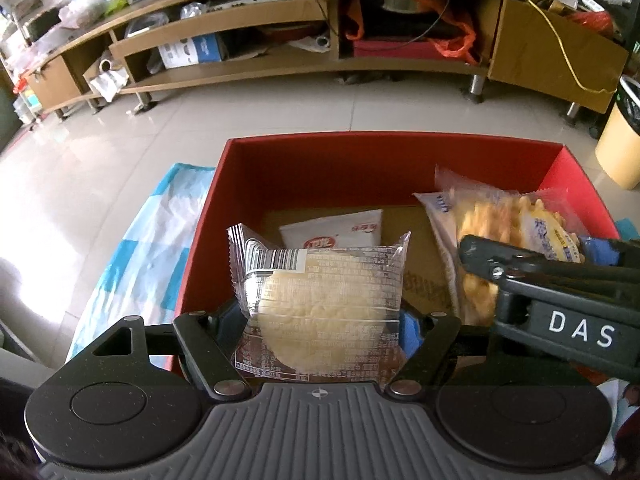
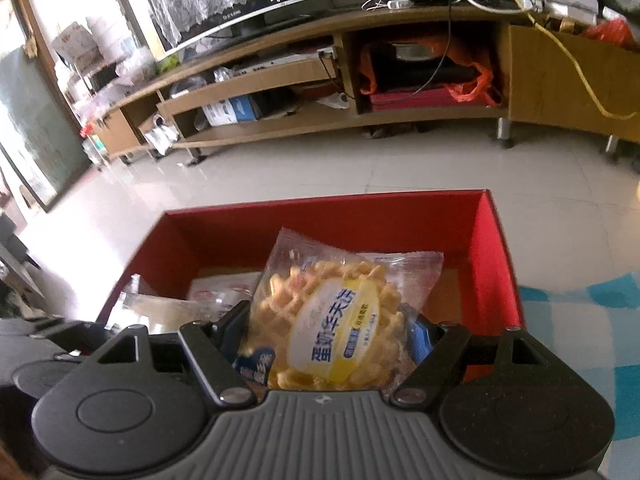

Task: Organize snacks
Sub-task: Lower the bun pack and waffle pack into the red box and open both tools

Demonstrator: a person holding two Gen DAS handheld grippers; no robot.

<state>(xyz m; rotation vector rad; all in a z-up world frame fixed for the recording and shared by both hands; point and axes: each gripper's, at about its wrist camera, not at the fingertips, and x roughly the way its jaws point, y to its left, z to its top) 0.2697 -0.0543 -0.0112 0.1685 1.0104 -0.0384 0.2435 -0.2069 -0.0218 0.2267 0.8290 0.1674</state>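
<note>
Both fingers grip wrapped snacks, pastry (image 1: 320, 312) and waffles (image 2: 332, 328); pads mostly hidden.

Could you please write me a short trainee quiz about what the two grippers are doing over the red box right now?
1. True or false: the left gripper holds a round pastry packet.
2. What does the right gripper hold? A) waffle snack packet B) drink can C) nothing
3. Fill in: a white sachet lies inside the ___ box.

Key: 1 true; 2 A; 3 red.
</note>
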